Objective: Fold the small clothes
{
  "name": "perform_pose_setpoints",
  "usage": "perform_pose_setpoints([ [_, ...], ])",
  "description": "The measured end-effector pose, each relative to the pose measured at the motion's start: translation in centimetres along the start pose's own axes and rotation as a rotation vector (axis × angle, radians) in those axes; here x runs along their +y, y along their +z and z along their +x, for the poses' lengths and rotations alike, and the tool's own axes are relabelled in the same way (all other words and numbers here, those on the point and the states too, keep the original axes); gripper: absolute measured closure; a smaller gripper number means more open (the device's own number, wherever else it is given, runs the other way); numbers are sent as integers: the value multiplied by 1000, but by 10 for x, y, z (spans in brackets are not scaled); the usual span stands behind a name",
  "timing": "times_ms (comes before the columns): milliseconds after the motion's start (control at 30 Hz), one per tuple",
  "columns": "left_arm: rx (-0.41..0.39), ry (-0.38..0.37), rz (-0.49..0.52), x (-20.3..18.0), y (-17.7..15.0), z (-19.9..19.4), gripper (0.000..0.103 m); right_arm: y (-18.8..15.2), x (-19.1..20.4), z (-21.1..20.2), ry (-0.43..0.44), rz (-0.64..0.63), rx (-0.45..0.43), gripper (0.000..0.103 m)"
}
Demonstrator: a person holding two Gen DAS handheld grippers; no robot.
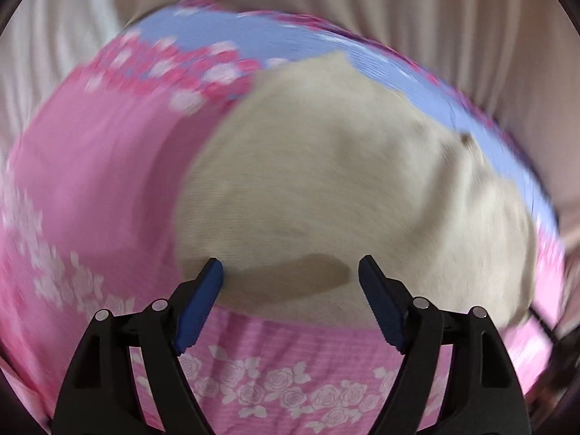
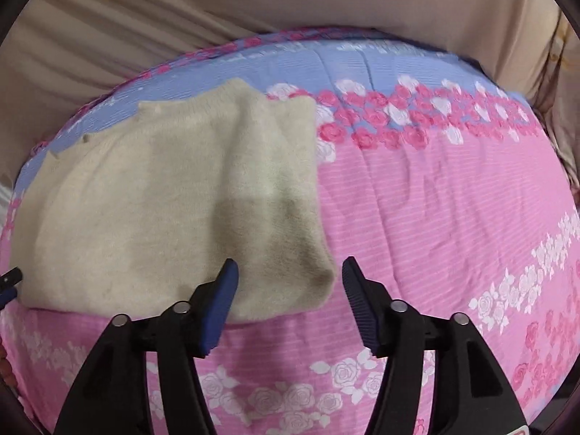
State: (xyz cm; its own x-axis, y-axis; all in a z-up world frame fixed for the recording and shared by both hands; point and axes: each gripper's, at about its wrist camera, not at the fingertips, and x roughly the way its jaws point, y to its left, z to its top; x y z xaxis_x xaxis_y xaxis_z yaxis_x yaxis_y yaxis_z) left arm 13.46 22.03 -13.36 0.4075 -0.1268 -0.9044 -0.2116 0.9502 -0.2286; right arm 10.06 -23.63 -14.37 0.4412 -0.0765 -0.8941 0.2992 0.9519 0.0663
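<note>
A cream knitted garment point(image 1: 326, 188) lies flat on a pink and blue rose-patterned bedspread point(image 1: 90, 188). In the left wrist view, which is blurred, my left gripper point(image 1: 290, 272) hovers open over the garment's near edge with nothing between its blue pads. In the right wrist view the same garment point(image 2: 163, 199) shows a folded strip along its right side, ending in a rounded near corner point(image 2: 308, 282). My right gripper point(image 2: 290, 272) stands open just over that corner, pads not pressing on it. The other gripper's tip point(image 2: 9, 281) peeks in at the left edge.
The bedspread point(image 2: 435, 217) stretches bare to the right of the garment. Beige pleated curtain fabric point(image 2: 326, 0) hangs behind the bed's far edge and wraps around both sides.
</note>
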Motion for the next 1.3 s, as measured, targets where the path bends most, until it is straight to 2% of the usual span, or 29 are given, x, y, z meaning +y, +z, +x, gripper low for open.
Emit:
perform_pose_setpoints([
  [67,-12,-41,-77,15,4,2,28,2,-13,15,31,58,29,36],
  [100,-47,-72,-118,22,6,-1,28,3,-18,22,53,91,44,34],
  [200,-97,-90,-194,38,6,-6,26,2,-25,40,166,183,106,33],
  [233,-101,-112,-220,44,3,-7,26,3,-24,40,175,198,107,36],
  [267,-102,-136,-248,51,2,-9,26,4,-22,39,197,203,101,47],
  [300,-97,-169,-285,59,-2,-8,24,4,-18,40,227,208,113,48],
  [333,-69,-189,-306,64,-4,-3,23,4,-15,40,216,213,115,49],
  [400,0,-239,-352,69,-6,13,23,4,-12,40,229,223,117,72],
  [433,10,-256,-381,70,-8,21,24,4,-11,41,242,240,118,77],
  [467,-40,-261,-370,64,-7,19,34,5,-13,40,268,267,117,82],
  [500,-23,-287,-341,57,-3,24,64,6,-16,37,279,289,110,85],
  [533,9,-290,-328,51,3,31,74,7,-18,32,285,296,97,86],
  [633,2,-367,-349,42,8,21,83,12,-28,3,286,287,31,90],
  [667,-4,-392,-348,39,8,15,83,14,-33,-11,285,278,10,94],
  [767,12,-434,-343,32,2,-3,84,13,-50,-42,265,239,-23,95],
  [833,54,-462,-344,29,-10,-10,84,1,-61,-62,222,196,-36,95],
  [967,126,-422,-338,24,-44,-6,84,-31,-97,-72,177,206,0,94],
  [1033,162,-376,-378,24,-60,7,79,-43,-108,-59,146,185,32,89],
  [1100,139,-320,-397,22,-67,19,72,-56,-113,-35,101,176,112,85],
  [1133,128,-301,-391,22,-69,19,68,-59,-114,-31,60,176,120,84],
  [1167,111,-269,-368,19,-66,18,65,-59,-115,-37,65,203,97,83],
  [1233,91,-219,-330,11,-59,18,53,-51,-115,-59,73,246,11,79],
  [1267,83,-203,-311,7,-56,18,51,-43,-113,-67,71,234,-21,70],
  [1300,80,-200,-301,9,-56,16,50,-32,-109,-72,78,208,-44,65],
])
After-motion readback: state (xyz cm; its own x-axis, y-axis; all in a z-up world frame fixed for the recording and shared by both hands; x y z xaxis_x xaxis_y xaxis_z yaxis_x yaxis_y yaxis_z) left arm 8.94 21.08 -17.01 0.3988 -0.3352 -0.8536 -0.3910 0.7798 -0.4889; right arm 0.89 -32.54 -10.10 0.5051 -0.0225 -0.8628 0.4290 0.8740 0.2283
